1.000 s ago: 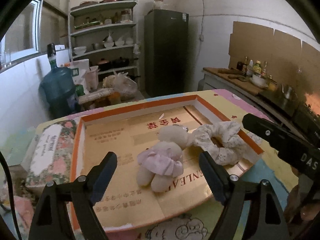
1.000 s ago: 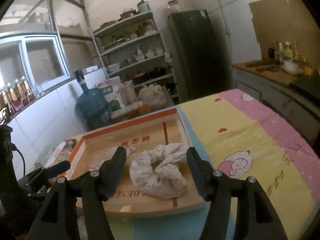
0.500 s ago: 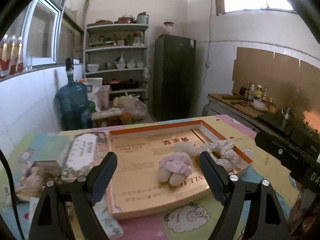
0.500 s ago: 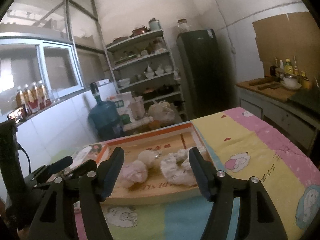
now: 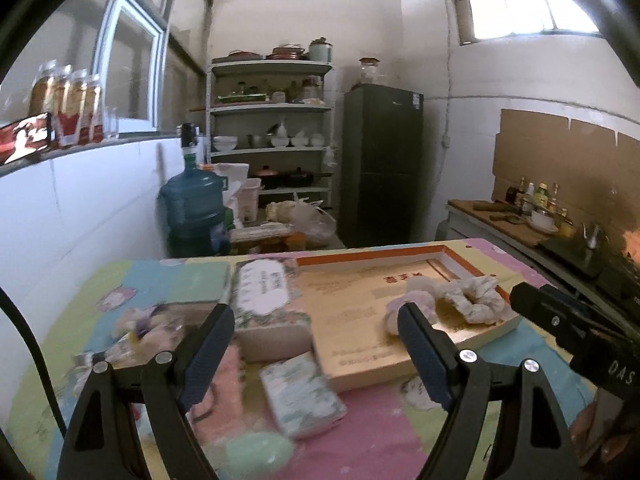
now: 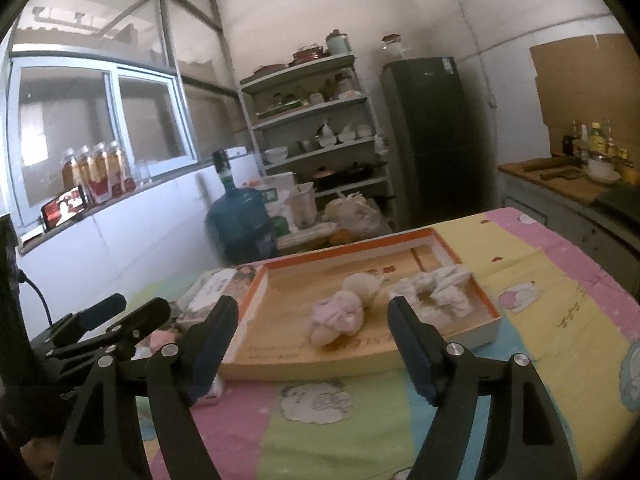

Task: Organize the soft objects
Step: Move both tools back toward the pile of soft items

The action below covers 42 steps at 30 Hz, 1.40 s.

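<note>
plush toy [image 6: 340,314] and white scrunchie [image 6: 438,290] lying side by side in my shallow tray [image 6: 280,354], scrunchie toward its right edge, tray on the cartoon tablecloth [image 6: 560,288], my right gripper [image 6: 312,344] opening with nothing in it, left gripper [image 5: 316,344] wide and empty, tissue packs [image 5: 300,394] near its left edge

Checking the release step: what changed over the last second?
Both grippers backed away from the tray; the right gripper, which had straddled the scrunchie, is clear of it, empty, jaws opening. Left gripper stayed open, empty. Plush toy and scrunchie stayed in the tray.
</note>
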Motion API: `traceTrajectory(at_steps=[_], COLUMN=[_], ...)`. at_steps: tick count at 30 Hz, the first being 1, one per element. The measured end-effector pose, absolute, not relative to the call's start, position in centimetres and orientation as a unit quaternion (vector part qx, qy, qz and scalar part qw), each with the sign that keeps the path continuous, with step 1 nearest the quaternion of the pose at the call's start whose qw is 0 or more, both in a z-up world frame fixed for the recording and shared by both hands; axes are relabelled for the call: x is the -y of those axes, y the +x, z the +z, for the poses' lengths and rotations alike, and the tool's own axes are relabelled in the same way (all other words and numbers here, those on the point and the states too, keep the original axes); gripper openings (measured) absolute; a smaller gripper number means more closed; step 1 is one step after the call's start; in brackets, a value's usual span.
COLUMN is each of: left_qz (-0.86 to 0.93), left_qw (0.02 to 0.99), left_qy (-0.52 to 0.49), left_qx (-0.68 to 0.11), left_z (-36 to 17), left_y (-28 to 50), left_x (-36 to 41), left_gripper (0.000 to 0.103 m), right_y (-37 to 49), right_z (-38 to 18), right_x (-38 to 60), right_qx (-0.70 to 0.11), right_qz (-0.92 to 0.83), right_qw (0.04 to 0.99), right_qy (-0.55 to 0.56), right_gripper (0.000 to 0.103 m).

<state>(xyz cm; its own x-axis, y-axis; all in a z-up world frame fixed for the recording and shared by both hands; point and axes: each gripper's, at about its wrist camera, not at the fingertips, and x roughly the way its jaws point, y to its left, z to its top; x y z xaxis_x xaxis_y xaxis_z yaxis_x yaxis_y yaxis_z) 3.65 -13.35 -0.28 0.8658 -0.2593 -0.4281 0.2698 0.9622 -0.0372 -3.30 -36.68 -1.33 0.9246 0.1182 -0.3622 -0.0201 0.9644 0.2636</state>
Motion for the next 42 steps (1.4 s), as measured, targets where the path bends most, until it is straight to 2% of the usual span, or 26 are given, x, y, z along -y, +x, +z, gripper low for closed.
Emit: traceTrajectory(at_steps=[28, 42], left_qz=[-0.058, -0.017], left_qw=[0.970, 0.966], left_qy=[-0.054, -0.111], left_qx=[-0.229, -0.234], left_z=[-2.6, -4.2], left_y=[0.3, 0.2], left_x=[-2.4, -7.1], left_gripper=[0.084, 0.083], right_y=[-2.4, -1.0], right_z=[-3.4, -7.2], right_x=[22.5, 17.2], right_qx=[-0.240, -0.314], right_qz=[0.107, 0.142], right_qw=[0.961, 0.938], right_qy=[0.084, 0.034], right_gripper=[0.078, 0.078])
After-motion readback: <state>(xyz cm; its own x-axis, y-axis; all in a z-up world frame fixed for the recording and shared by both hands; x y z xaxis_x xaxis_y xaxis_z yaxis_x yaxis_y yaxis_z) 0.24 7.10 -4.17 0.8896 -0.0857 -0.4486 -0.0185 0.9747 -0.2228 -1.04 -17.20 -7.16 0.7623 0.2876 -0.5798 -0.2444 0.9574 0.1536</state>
